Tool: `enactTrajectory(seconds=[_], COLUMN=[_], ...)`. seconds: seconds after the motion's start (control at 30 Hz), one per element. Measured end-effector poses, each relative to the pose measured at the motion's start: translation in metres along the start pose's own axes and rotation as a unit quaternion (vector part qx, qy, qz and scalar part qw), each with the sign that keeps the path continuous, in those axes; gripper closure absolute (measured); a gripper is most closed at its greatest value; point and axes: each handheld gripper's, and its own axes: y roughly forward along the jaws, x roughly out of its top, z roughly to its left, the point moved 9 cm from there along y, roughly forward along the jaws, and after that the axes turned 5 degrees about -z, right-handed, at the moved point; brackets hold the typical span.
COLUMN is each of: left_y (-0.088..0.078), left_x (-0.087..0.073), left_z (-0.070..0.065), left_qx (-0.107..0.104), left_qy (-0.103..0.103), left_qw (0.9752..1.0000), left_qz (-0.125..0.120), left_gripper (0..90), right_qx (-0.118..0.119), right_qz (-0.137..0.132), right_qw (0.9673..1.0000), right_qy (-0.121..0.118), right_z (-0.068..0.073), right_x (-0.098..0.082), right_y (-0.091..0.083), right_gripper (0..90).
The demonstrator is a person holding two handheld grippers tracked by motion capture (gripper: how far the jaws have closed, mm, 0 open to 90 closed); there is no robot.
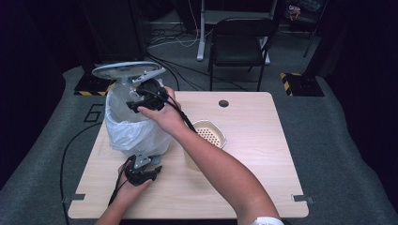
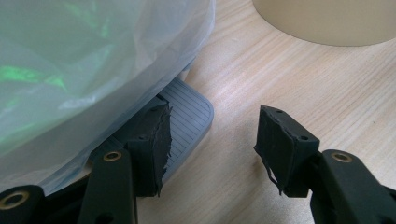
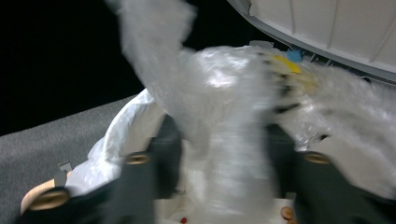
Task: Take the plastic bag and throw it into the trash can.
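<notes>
Right gripper (image 1: 136, 104) jaws half-wide around bag liner (image 1: 126, 129) at bin's far rim; left gripper (image 1: 141, 174) presses pedal (image 2: 187, 121); lid (image 1: 124, 70) up, liner unsettled.

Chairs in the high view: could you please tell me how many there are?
1. A single black chair stands on the floor beyond the far edge of the wooden table, near its middle. The surroundings are dark, so another could be hidden there.
</notes>
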Motion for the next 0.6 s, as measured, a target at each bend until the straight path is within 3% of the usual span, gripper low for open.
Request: enactTrajectory(seconds=[0.07,0.17,0.27,0.37,0.43,0.47,0.53,0.6], left_y=[0.0,0.0,0.0,0.0,0.0,0.0,0.0,0.0], left_x=[0.0,0.0,0.0,0.0,0.0,0.0,0.001,0.001], left_z=[0.0,0.0,0.0,0.0,0.0,0.0,0.002,0.001], left_qx=[0.0,0.0,0.0,0.0,-0.001,0.0,-0.001,-0.002], left_qy=[0.001,0.001,0.0,-0.001,0.002,-0.004,0.011,0.008], left_qw=[1.0,1.0,1.0,1.0,1.0,1.0,0.9999,1.0], left_qz=[0.0,0.0,0.0,0.0,-0.001,0.0,-0.003,-0.003], left_gripper=[45.0,44.9,44.9,45.0,45.0,45.0,45.0,45.0], right_qx=[-0.013,-0.022,-0.021,-0.038,-0.04,-0.041,-0.049,-0.046], right_qz=[0.002,-0.003,0.003,0.01,0.021,0.022,0.029,0.032], right_qw=[0.9999,0.9997,0.9997,0.9992,0.9988,0.9988,0.9983,0.9984], right_qy=[-0.008,0.006,0.007,0.004,0.018,0.017,0.011,0.004], right_z=[-0.003,-0.004,-0.003,-0.009,-0.012,-0.013,-0.015,-0.016], right_x=[-0.001,-0.001,-0.002,-0.003,-0.006,-0.006,-0.009,-0.011], right_y=[0.002,0.004,0.004,0.006,0.009,0.01,0.01,0.01], right_gripper=[34.4,25.4,24.1,21.3,19.2,18.8,17.4,16.9])
